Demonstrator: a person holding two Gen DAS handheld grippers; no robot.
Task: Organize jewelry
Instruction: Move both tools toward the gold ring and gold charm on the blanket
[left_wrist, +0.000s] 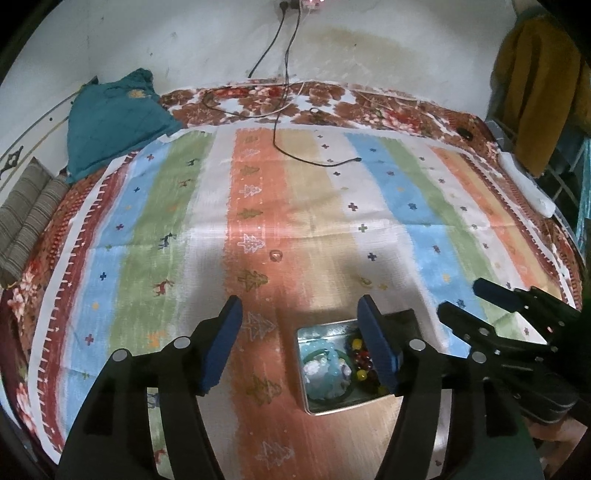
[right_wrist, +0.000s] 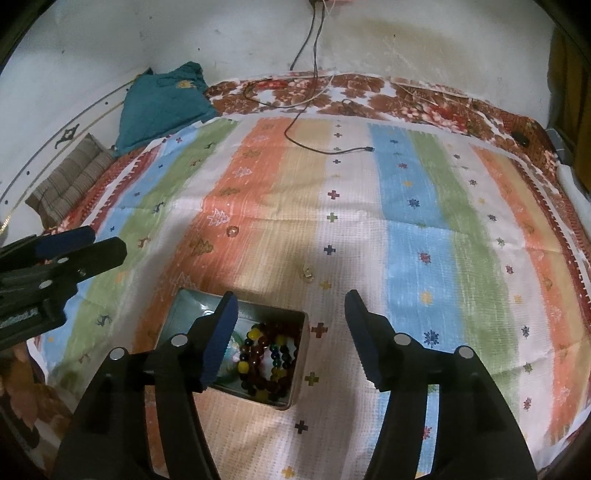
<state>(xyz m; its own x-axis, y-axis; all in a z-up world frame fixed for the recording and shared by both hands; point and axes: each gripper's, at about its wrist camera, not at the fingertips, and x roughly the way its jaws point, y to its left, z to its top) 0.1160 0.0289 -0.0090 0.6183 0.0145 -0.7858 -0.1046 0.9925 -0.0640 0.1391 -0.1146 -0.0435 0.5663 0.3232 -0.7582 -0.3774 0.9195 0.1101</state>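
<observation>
Left wrist view: left tool (left_wrist: 299, 339) spread wide with nothing between the pads, hanging over the striped bedspread (left_wrist: 184, 206). Right tool (right_wrist: 290, 334) gapes too. Metal tin (right_wrist: 301, 373) sits on the bed, bead bracelets (right_wrist: 266, 354) inside, a ring (left_wrist: 276, 255) lying loose beyond it.

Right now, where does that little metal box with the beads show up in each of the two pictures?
Left wrist view: the metal box sits low, right of centre, partly behind the left gripper's right finger.
Right wrist view: it sits low, left of centre, behind the right gripper's left finger.
Shared landmark: the small ring on the orange stripe beyond the box.
</observation>
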